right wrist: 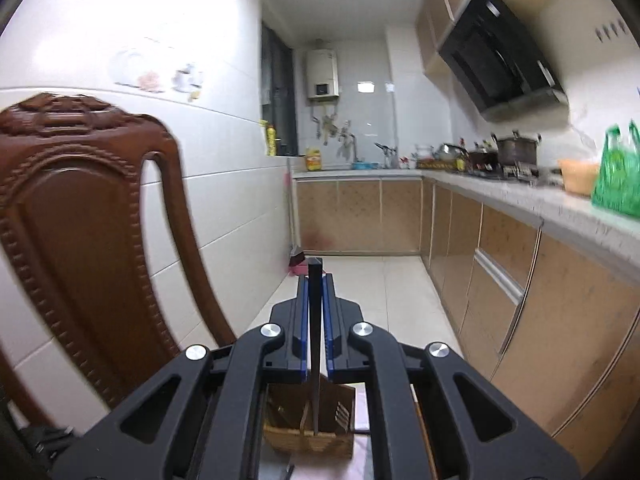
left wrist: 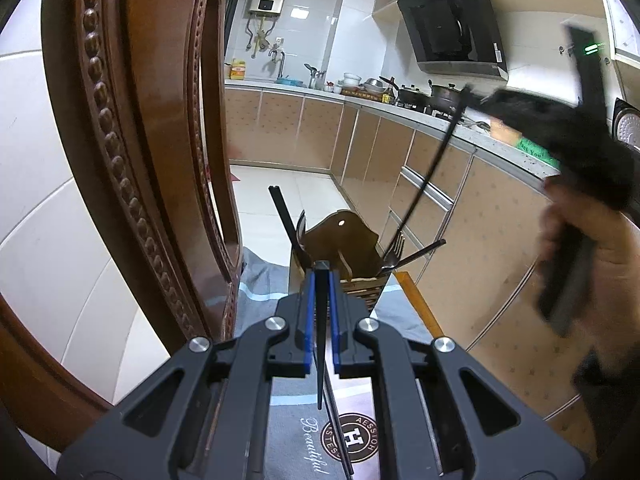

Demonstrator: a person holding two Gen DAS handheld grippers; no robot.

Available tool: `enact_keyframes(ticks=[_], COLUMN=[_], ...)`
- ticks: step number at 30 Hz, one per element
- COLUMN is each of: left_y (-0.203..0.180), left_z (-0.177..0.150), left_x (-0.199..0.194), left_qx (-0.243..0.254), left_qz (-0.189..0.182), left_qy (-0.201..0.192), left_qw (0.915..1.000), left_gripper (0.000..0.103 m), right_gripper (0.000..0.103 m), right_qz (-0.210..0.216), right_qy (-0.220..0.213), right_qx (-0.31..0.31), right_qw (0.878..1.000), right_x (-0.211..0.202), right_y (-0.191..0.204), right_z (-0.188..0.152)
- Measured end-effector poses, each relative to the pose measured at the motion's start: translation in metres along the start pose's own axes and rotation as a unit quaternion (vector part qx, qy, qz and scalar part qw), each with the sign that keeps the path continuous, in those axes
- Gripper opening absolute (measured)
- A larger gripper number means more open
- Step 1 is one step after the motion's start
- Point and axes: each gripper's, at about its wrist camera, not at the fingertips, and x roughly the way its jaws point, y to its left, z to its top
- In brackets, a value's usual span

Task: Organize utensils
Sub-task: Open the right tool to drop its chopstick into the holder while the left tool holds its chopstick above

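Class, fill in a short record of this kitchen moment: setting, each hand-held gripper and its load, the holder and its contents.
setting: kitchen, wooden chair by tiled wall
left hand-held gripper: shut on a black chopstick
right hand-held gripper: shut on a second black chopstick
utensil holder: wooden, on a grey cloth
holder contents: fork, chopsticks

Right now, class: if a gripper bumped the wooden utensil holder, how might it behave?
The wooden utensil holder could tip: it looks tall and narrow, with chopsticks and a fork leaning out above its rim. It probably slides little, since it sits on a cloth. It looks rigid.
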Motion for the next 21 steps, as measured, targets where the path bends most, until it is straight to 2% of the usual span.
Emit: enact_keyframes(ticks=[5,9,10,11,12,14,15,17,19,21], left_y=[0.003,0.005,0.006,0.007,0.007,0.008,0.009,0.012,0.013,0.012], left_z=[-0.001,-0.001,-0.001,-0.001,-0.001,-0.001,-0.001,0.000,-0.001,0.002], left_x=[0.004,0.007,0.008,0.009,0.009,0.008,0.006,0.004,0.003,0.000], left_qx=[-0.005,-0.010,-0.010,-0.011,-0.012,-0.016,-0.019,-0.030,-0.038,-0.043], left_qz=[0.005,0.005,0.005,0.006,0.006,0.007,0.006,0.006,0.009,0.011], left_qy=[0.001,0.004,0.004,0.004,0.003,0.001,-0.001,-0.007,-0.013,-0.021], left_qw=[1.0000,0.9999,0.9999,0.9999,0.9999,0.9999,0.9998,0.9995,0.9991,0.9988], left_gripper=[0.006,0.006,0.006,0.006,0.006,0.006,0.006,0.006,0.006,0.006], right_gripper=[0.007,0.010,0.014,0.035,0.064,0.082,0.087,0.090,0.095,0.096], right_qz=[-0.017,0.000,0.007,0.017,0.022,0.026,0.033,0.045,0.041,0.038], right_qy=[0.050,0.096,0.102,0.106,0.105,0.079,0.064,0.054,0.041,0.038], right_qx=[0.034,0.065,0.077,0.088,0.094,0.108,0.109,0.098,0.094,0.089], right_qw=[0.998,0.993,0.992,0.990,0.990,0.991,0.991,0.993,0.994,0.995], right_x=[0.063,0.086,0.085,0.080,0.074,0.046,0.025,-0.008,-0.043,-0.068], right_y=[-0.015,-0.029,-0.034,-0.038,-0.041,-0.049,-0.052,-0.056,-0.062,-0.067], right_z=[-0.042,-0.074,-0.079,-0.082,-0.083,-0.087,-0.091,-0.105,-0.130,-0.163])
